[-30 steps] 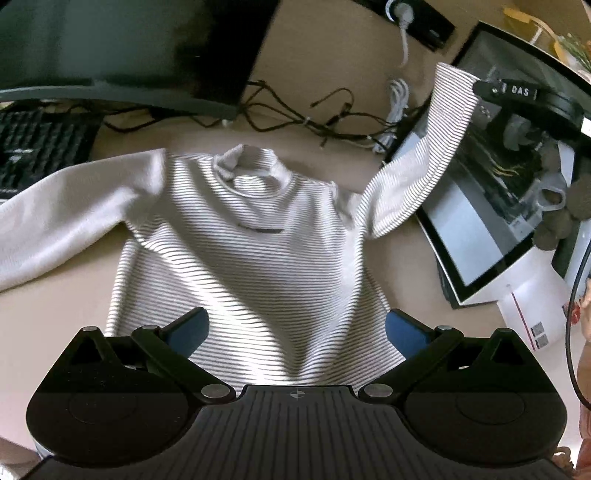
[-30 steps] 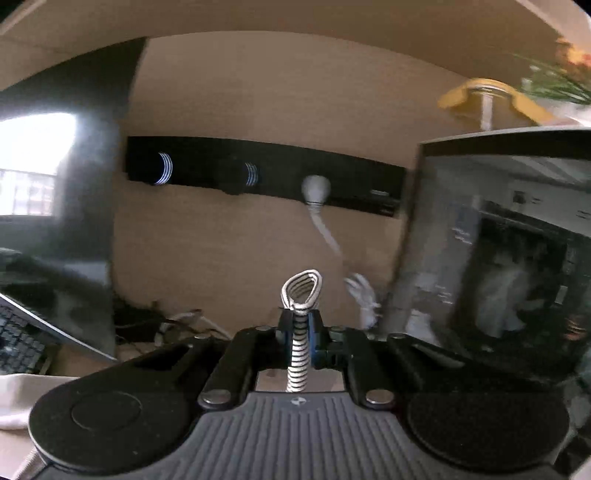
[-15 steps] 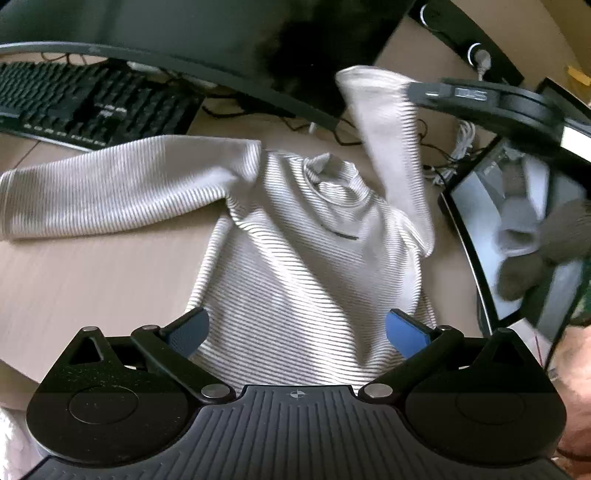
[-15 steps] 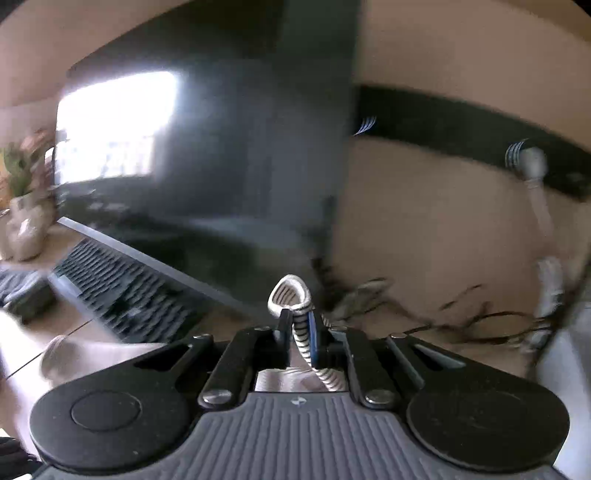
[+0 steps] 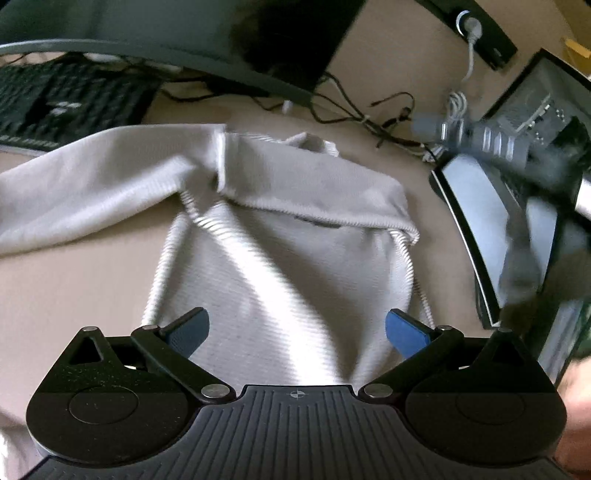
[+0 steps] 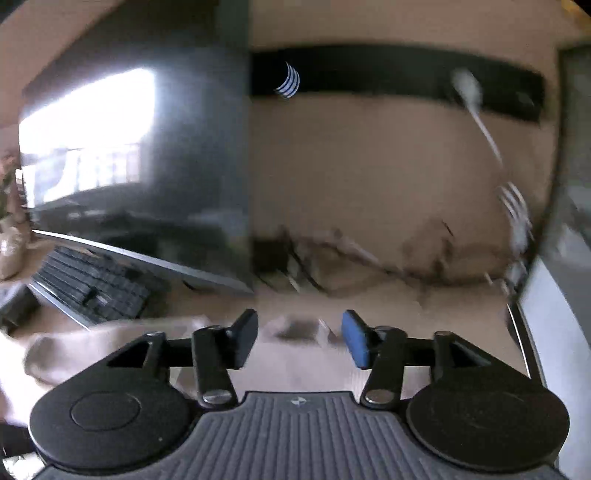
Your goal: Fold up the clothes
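Two blue-padded fingers of the left gripper (image 5: 297,332) stand wide apart, nothing pressed between them; the hem end of a cream, finely striped long-sleeved knit top (image 5: 280,258) lies flat in the gap between and just beyond them on the beige desk top (image 5: 92,280). Farther out from these jaws, one sleeve (image 5: 303,184) is folded across the chest of the top, its cuff end reaching toward the left; the other sleeve (image 5: 85,184) stretches away to the left side of the jaws. Past the collar, tangled dark cables (image 5: 369,110) lie on the desk. Beyond and left of the jaws sits a black keyboard (image 5: 66,103) under the edge of a dark curved monitor (image 5: 166,33); to the right leans a glossy black-framed panel (image 5: 476,221), with blurred grey shapes in front of it.

Both fingers of the right gripper (image 6: 299,339) are opening, and no cloth is caught between them; the blurred cream top (image 6: 110,343) lies below and to the left of these jaws, with its collar area seen dimly just ahead of the gap. Farther out, the same keyboard (image 6: 92,284) and monitor (image 6: 147,166) sit to the left, and a long black bar (image 6: 406,77) with a white plug runs along the beige wall ahead.
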Tool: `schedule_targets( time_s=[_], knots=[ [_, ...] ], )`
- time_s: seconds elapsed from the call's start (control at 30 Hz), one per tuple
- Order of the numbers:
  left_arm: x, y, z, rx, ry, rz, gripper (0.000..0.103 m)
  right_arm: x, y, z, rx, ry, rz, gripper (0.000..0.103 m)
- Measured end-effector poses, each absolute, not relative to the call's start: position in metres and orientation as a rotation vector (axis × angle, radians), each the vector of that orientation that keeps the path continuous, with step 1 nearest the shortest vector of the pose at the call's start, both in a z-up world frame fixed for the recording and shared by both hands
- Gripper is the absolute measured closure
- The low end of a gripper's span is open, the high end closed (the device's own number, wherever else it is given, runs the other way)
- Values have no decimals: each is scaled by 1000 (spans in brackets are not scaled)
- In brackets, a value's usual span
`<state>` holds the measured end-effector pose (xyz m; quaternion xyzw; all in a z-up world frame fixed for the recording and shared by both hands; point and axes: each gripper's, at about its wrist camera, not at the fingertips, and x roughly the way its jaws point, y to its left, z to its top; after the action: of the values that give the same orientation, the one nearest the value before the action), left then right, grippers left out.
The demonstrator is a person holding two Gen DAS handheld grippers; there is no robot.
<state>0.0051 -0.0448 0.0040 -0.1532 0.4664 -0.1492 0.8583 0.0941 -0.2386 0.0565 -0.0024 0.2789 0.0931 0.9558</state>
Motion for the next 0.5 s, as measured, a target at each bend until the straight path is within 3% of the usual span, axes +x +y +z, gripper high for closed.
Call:
schedule_targets(
  time_s=[0.3,0.5],
  knots=[
    [59,-67,-16,-193,973,-291,0,77,-272,-26,110,790,165,51],
    [86,-73,-33,-123,1020,-258,0,88,-269,-42,97,804,236,34]
  ],
)
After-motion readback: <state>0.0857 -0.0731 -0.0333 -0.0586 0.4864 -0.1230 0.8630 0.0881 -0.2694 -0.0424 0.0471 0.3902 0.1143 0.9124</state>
